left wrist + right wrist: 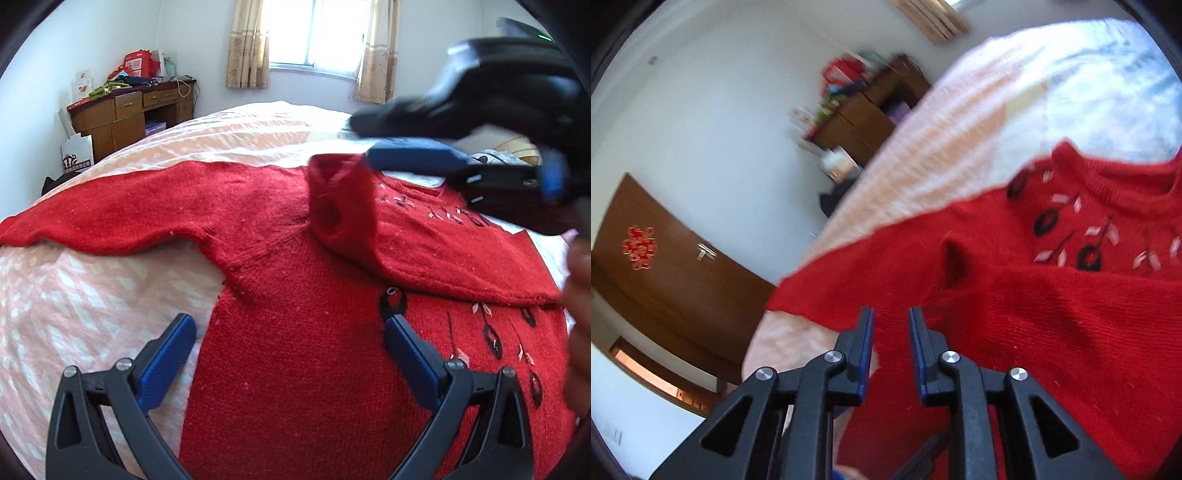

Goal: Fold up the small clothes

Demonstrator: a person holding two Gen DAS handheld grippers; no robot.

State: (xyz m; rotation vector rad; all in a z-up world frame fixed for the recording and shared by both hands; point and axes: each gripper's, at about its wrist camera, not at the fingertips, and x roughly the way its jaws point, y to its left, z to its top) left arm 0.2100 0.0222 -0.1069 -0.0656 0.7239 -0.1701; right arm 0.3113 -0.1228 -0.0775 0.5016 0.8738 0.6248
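A red knitted sweater (pixel 295 350) with black and pink embroidery lies flat on the bed (pixel 74 295). One sleeve (pixel 110 218) stretches out to the left. The other sleeve is folded across the chest, its cuff (pixel 340 192) near the collar. My left gripper (pixel 288 321) is open wide just above the sweater's body, holding nothing. My right gripper (pixel 364 138) reaches in from the right, its tips just past that cuff. In the right wrist view the right gripper (pixel 892 314) shows a narrow gap between its pads, with the sweater (pixel 1052 332) beneath and nothing pinched.
The bed's pink and white cover (pixel 923 166) spreads around the sweater. A wooden desk (pixel 125 114) piled with items stands at the far left wall, below a curtained window (pixel 317 33). A brown door (pixel 665 266) is at the left. A person's hand (pixel 580 295) is at the right edge.
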